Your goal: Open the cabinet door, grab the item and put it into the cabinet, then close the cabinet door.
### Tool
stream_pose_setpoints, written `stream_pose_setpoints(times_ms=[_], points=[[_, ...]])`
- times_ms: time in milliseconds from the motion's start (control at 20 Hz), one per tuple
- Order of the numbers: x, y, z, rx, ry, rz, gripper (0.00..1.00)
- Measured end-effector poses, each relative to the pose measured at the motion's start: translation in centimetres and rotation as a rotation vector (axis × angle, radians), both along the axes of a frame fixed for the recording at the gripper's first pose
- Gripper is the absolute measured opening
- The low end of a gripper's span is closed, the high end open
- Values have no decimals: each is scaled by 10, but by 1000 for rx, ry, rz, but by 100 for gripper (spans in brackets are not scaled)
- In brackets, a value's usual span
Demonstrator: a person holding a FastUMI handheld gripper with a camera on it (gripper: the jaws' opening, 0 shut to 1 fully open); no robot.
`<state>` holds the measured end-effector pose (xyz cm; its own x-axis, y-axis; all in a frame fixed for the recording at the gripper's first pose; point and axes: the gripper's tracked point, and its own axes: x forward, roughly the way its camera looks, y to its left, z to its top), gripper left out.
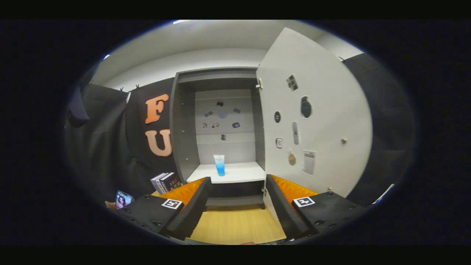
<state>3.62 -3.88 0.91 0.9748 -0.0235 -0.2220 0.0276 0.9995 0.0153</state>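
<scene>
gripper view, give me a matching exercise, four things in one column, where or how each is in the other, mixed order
Things:
1. tube
2. cabinet door
3. books
4. tool

States:
A. swung open, right of the opening
B. open, holding nothing
C. standing upright on the white shelf
D. on the table, left of the cabinet

Pairs: 1-C, 2-A, 3-D, 4-B

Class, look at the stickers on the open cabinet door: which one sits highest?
The chequered square sticker, near the top of the door, above the dark round sticker.
</scene>
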Motion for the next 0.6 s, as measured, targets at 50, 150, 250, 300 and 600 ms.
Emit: stream_pose_setpoints(times_ms=[50, 150, 250, 300, 600], points=[[-17, -16, 7, 3, -16, -30, 94], [-48, -49, 23, 15, -59, -75, 95], [-74, -81, 35, 9, -97, -131, 96], [-82, -100, 40, -1, -112, -171, 96], [-86, -206, 53, -71, -140, -369, 94]])
